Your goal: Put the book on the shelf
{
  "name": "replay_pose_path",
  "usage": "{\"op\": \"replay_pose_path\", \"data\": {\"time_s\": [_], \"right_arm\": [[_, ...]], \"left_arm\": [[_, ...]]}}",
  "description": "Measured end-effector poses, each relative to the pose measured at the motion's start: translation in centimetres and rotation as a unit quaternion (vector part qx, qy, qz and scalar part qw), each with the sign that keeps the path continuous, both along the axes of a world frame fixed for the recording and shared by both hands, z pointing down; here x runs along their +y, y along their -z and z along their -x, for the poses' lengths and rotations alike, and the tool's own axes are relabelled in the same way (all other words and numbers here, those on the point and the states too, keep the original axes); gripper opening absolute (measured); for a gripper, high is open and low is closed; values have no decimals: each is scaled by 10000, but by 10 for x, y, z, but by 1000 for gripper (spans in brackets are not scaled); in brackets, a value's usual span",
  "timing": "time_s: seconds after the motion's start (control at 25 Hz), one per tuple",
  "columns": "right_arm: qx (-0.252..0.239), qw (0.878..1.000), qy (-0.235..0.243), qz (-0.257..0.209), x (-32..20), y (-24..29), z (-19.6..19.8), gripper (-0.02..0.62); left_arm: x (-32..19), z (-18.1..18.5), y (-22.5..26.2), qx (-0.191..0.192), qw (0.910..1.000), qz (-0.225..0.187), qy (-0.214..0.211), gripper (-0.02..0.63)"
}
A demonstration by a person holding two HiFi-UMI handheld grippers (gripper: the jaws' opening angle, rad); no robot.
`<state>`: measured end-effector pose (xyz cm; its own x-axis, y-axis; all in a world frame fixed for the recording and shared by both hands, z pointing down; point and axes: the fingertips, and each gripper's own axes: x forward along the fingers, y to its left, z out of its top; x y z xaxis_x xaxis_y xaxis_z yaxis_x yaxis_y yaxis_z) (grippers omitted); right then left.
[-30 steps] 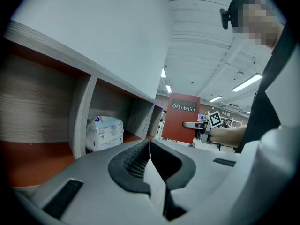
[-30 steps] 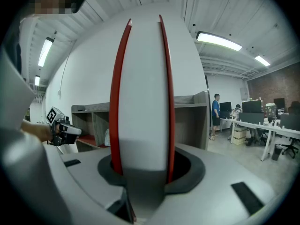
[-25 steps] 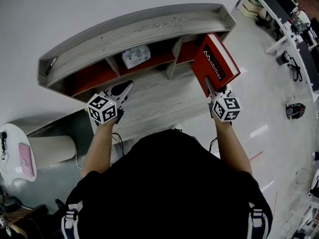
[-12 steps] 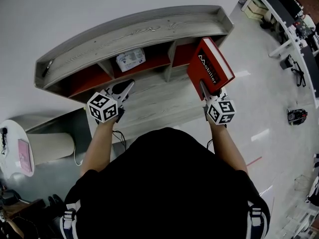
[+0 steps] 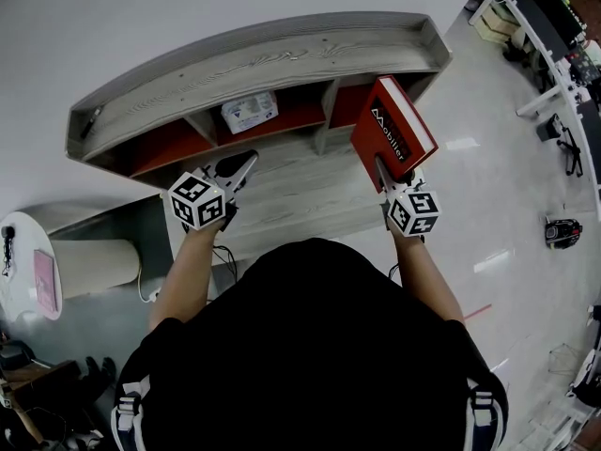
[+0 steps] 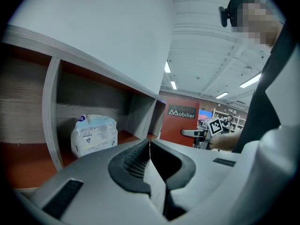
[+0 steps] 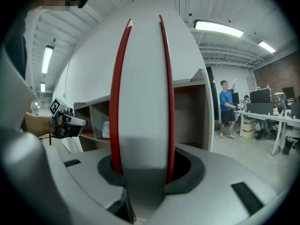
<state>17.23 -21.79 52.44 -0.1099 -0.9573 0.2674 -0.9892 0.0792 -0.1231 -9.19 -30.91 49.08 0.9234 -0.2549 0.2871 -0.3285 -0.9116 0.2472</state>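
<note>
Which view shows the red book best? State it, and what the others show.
Head view: most of the red book shows, cover and white title, tilted before the shelf's right compartment. Right gripper view shows only its page edge between red covers; left gripper view shows the cover small and distant.

Count: 1 book [image 5: 396,130]. 1 shelf [image 5: 254,59], 3 compartments. 1 white packet [image 5: 250,111]. 2 grippers: left gripper [image 5: 246,163], right gripper [image 5: 379,163]. 1 round side table [image 5: 33,242]. 1 bystander in blue [image 7: 227,108].

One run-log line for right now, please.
right tongs: clamped on red hardcover book, at right compartment | left tongs: shut, empty | grey wooden shelf: white packet in middle compartment
</note>
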Motion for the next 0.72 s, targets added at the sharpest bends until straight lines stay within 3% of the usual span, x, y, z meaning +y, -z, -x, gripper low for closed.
{"op": "replay_pose_path", "data": {"time_s": [0.72], "right_arm": [[-25,9997,105,204,-19,-32,-17,167]], "left_arm": [[-2,-8,-5,-99,9998,51,164,25]]}}
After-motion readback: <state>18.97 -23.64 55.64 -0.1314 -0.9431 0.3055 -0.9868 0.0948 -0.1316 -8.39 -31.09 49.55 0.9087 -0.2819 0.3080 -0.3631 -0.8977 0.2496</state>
